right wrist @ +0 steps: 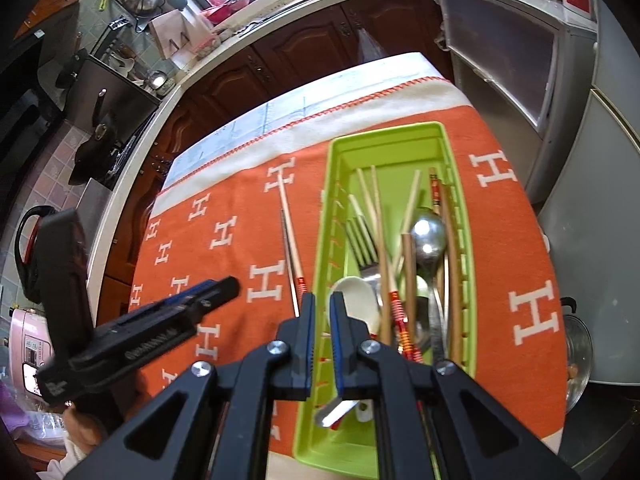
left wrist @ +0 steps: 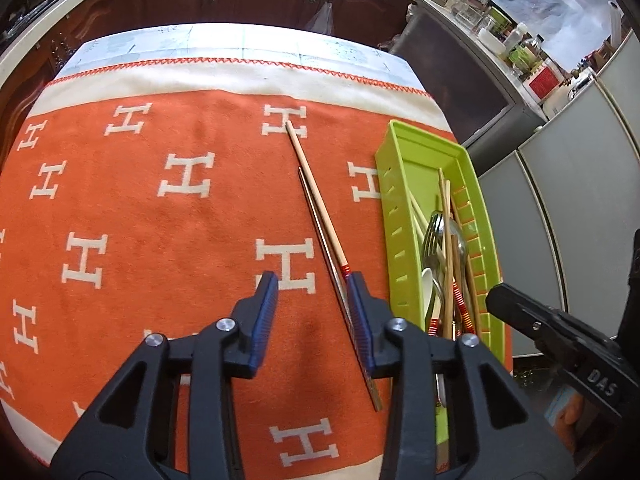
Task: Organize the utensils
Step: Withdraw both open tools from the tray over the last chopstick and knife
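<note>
Over the desk, your left gripper [left wrist: 312, 284] hovers low, jaws open beside two chopsticks [left wrist: 320, 216] pointing away; your right gripper [right wrist: 322, 306], jaws slightly parted, hovers over the green tray [right wrist: 340, 148].

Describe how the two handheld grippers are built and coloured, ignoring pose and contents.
Both the left gripper and the right gripper are matte black plastic frames with triangular cut-outs and silver round bolts. Each finger carries a ribbed blue pad. White letters are printed on the black bodies. No cables or sleeves show.
</note>
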Tool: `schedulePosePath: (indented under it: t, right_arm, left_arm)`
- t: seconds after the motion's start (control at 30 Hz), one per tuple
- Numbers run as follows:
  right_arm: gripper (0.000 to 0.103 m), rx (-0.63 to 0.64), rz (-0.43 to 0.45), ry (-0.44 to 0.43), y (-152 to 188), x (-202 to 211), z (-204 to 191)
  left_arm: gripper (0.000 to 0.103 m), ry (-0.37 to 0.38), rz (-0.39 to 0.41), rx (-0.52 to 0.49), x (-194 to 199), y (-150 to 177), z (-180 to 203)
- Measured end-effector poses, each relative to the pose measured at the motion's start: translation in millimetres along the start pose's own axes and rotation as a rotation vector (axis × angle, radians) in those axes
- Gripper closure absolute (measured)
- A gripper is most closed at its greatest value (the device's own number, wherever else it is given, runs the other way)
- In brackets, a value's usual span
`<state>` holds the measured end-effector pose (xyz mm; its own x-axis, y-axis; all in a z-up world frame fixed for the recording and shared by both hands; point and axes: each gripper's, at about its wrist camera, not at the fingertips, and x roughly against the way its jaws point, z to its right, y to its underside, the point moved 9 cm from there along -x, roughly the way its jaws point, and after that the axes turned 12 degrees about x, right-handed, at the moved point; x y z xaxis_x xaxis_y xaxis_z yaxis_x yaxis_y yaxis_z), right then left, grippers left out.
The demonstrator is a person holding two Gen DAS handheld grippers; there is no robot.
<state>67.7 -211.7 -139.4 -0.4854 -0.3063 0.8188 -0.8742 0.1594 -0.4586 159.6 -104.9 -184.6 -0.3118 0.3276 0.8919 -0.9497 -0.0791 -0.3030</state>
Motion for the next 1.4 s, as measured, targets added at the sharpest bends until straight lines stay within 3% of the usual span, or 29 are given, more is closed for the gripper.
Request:
schedulePosePath:
  t: [0.4, 0.73, 1.0, 1.4]
  right_arm:
    - [0.096, -0.011, -0.022, -0.009, 0, -13, 0]
    - [0.096, -0.016, -0.022, -0.011, 1, -14, 6]
    - [0.096, -0.016, -0.007, -0.014, 0, -11, 8]
    - [0.096, -0.02, -0.008, -0.018, 1, -10, 9]
  left_arm:
    - [0.07, -0.084, -0.055, -0.048, -52, 20, 8]
    - [0.075, -0.208, 0.029, -0.11, -55, 23, -1]
    - [0.075, -0.099, 0.017, -0.02, -50, 18, -3]
    - [0.075, -0.158, 0.025, -0.139, -59, 33, 25]
